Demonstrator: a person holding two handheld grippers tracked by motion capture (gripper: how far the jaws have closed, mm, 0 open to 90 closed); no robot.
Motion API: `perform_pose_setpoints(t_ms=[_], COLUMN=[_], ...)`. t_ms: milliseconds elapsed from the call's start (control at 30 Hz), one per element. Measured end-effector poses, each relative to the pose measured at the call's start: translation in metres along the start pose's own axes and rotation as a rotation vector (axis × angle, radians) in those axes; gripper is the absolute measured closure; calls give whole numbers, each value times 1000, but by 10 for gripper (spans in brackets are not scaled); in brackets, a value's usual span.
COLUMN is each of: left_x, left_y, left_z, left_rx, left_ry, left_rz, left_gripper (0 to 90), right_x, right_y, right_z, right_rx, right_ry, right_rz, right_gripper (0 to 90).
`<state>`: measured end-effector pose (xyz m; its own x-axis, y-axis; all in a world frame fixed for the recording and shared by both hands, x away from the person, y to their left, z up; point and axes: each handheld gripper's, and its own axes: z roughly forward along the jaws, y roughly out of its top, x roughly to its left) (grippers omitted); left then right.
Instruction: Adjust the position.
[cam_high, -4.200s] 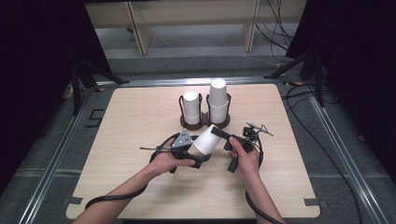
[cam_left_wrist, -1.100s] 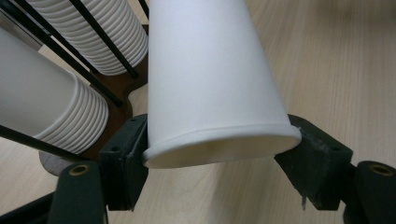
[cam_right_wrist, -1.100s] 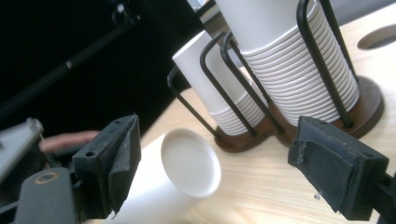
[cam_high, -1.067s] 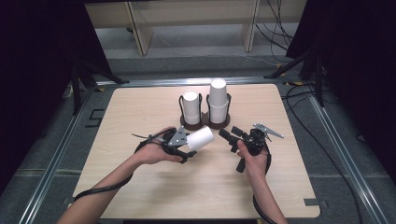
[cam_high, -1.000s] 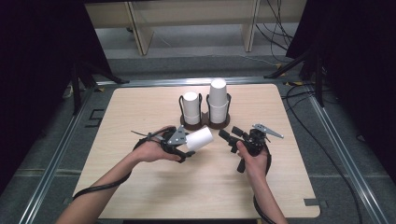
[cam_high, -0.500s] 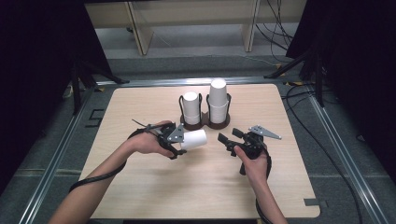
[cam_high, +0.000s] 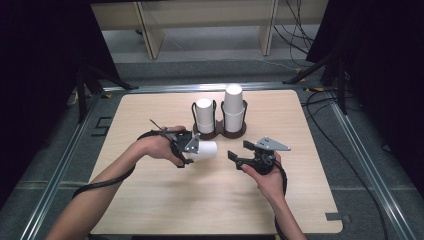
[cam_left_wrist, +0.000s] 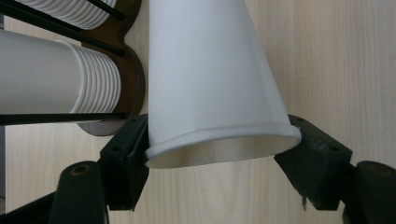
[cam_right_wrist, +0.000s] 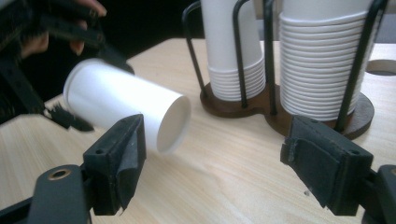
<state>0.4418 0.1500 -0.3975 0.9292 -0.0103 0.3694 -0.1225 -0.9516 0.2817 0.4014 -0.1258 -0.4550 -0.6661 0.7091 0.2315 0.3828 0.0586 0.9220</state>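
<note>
On the pale wood-grain worktop (cam_high: 150, 200), with its rounded corners, broad bare stretches are left at the near side and along the left and right edges; a grey floor with metal rails is seen around it. Toward the far middle a dark wooden cup holder (cam_high: 220, 131) is set, made of two round bases joined together with thin black wire uprights. Two stacks of white paper cups are kept in it: a shorter left stack (cam_high: 204, 114) and a taller right stack (cam_high: 233, 106), their rolled rims showing as fine ridges (seen closely in the right claw's view).

Just near of the holder, a single white paper cup (cam_left_wrist: 210, 84) is held on its side by the left claw (cam_high: 192, 148). Its tapered, smooth, matte wall is clasped at the rim between the two black blocky jaws, which are closed against it from either side. The closed base is pointed to the right, and the cup is carried a little above the wood, not touching the holder.

The right claw (cam_high: 239, 156) is held to the right of the cup, apart from it, with its jaws spread wide and nothing between them. A grey three-cornered plate (cam_high: 272, 144) is carried on top of it.
</note>
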Motion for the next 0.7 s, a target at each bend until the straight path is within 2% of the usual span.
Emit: perform_pose_setpoints(t_ms=[67,100,133,200,233,267,300,433,467,500,567,600,700], left_x=[1,1,1,1,1,2,2,3,3,3,3,3,4], left_y=[1,2,2,4,4,5,6,8,8,8,8,9,9], left_z=[-1,-2,-2,-3,-3,-4,-4,-5,-5,-4,-4,-4,-4], left_rx=[18,26,33,47,55,66,73,87,93,98,106,108,108], left_ry=[-11,-17,-24,-38,-46,-50,-50,-60,-66,-67,-71,-69,-68], left_rz=[15,20,24,30,36,44,52,59,64,75,78,82,86], left_gripper=[288,288,289,290,292,292,292,292,293,292,293,292,292], right_x=[3,7,6,9,11,11,11,14,15,15,18,17,18], right_y=[0,-1,-2,-2,-3,-3,-3,-4,-5,-5,-6,-5,-5], right_z=[0,1,4,6,6,6,8,10,11,11,13,12,13], right_rx=[37,56,43,62,82,82,78,100,103,106,112,113,122], right_ry=[-12,-13,8,12,4,4,24,12,26,20,38,18,28], right_rz=[-46,-31,-69,-90,-117,-117,-127,-156,-155,-169,-137,-165,-193], right_gripper=[223,223,223,224,224,224,224,224,224,224,224,224,224])
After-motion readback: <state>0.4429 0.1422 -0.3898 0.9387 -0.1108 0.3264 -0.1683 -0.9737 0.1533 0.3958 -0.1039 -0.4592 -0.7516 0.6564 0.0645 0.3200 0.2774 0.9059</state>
